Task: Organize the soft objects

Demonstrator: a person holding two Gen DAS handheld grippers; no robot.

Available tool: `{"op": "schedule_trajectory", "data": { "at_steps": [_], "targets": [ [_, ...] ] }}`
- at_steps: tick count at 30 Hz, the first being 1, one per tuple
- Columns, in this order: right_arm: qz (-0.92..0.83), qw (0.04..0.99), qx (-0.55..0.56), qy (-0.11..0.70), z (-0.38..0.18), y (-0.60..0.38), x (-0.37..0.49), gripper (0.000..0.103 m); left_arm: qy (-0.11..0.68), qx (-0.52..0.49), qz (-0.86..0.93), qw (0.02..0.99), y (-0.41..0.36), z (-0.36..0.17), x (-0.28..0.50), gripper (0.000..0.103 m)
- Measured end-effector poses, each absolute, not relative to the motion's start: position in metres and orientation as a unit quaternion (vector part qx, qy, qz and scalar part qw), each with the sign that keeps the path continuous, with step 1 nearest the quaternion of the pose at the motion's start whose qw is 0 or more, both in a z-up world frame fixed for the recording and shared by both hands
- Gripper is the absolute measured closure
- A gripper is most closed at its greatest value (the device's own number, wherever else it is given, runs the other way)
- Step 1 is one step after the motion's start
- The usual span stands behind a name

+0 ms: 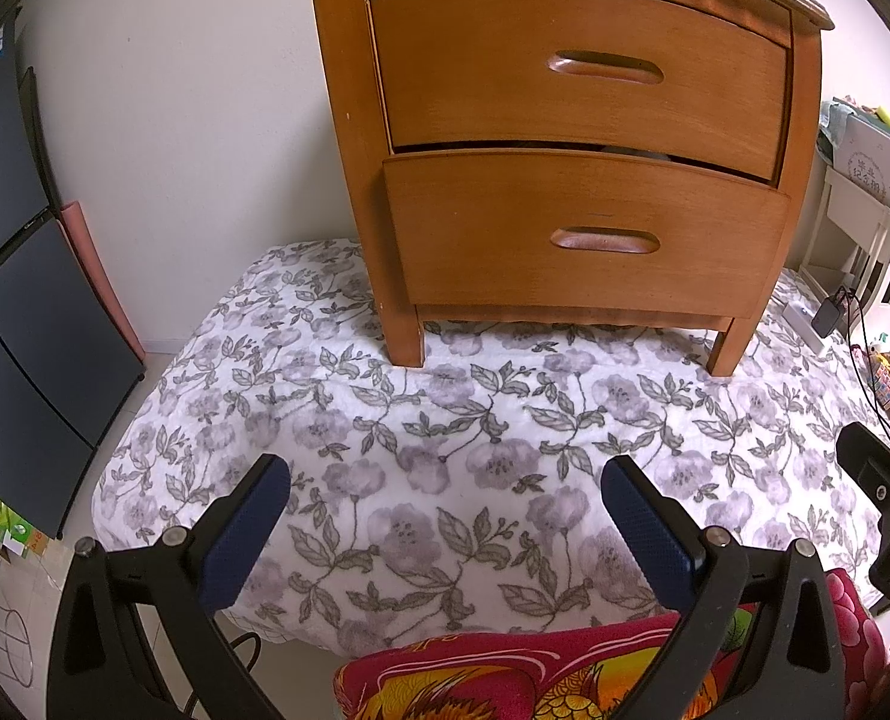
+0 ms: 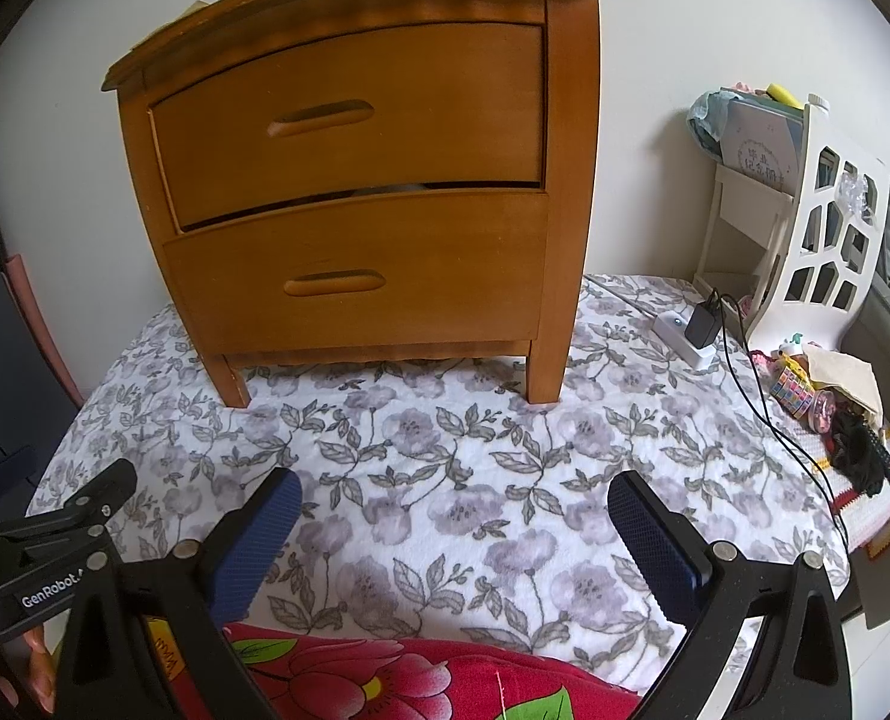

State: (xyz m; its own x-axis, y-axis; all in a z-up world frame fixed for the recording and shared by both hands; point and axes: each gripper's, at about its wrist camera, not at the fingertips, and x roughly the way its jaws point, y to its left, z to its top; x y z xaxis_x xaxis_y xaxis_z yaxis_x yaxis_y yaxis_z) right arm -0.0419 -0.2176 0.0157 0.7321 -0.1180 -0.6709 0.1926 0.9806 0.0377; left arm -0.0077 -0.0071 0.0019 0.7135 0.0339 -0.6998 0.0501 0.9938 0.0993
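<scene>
Left wrist view is showing my left gripper (image 1: 445, 516) and right gripper (image 2: 454, 531) hanging released over the floral blanket (image 1: 445, 420), the red quilt (image 1: 505, 678) lying beneath, likely snagging the nightstand (image 1: 565, 150)

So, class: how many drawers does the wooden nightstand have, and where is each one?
2. The upper drawer sits just under the nightstand top; the lower drawer sits below it, just above the legs, and is pulled out slightly. No other drawers show on the front.

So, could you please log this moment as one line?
left gripper: open, empty | right gripper: open, empty | floral blanket: flat | nightstand: lower drawer ajar
</scene>
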Motion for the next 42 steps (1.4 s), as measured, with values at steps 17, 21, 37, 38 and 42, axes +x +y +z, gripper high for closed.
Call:
{"op": "schedule_trajectory", "data": {
  "at_steps": [17, 21, 37, 38, 42],
  "targets": [
    [-0.084, 0.929, 0.054, 0.358, 0.016, -0.218, -0.041, 0.000, 0.374, 0.058, 0.000, 0.925, -0.008, -0.002, -0.013, 0.000],
    [-0.082, 0.930, 0.058, 0.355, 0.016, -0.218, -0.045, 0.000, 0.362, 0.061, -0.002, 0.930, -0.008, 0.004, -0.017, 0.000],
    [-0.064, 0.946, -0.002, 0.319, 0.056, -0.227, -0.005, 0.000, 0.357, -0.006, -0.013, 0.934, 0.014, 0.024, 0.022, 0.000],
    [-0.061, 0.946, -0.007, 0.318, 0.059, -0.228, 0.003, 0.000, 0.349, -0.015, -0.011, 0.937, 0.018, 0.025, 0.024, 0.000],
    [-0.044, 0.948, -0.047, 0.311, 0.067, -0.230, 0.039, 0.000, 0.319, -0.034, -0.006, 0.947, 0.027, 0.029, 0.029, 0.000]
  ]
}}
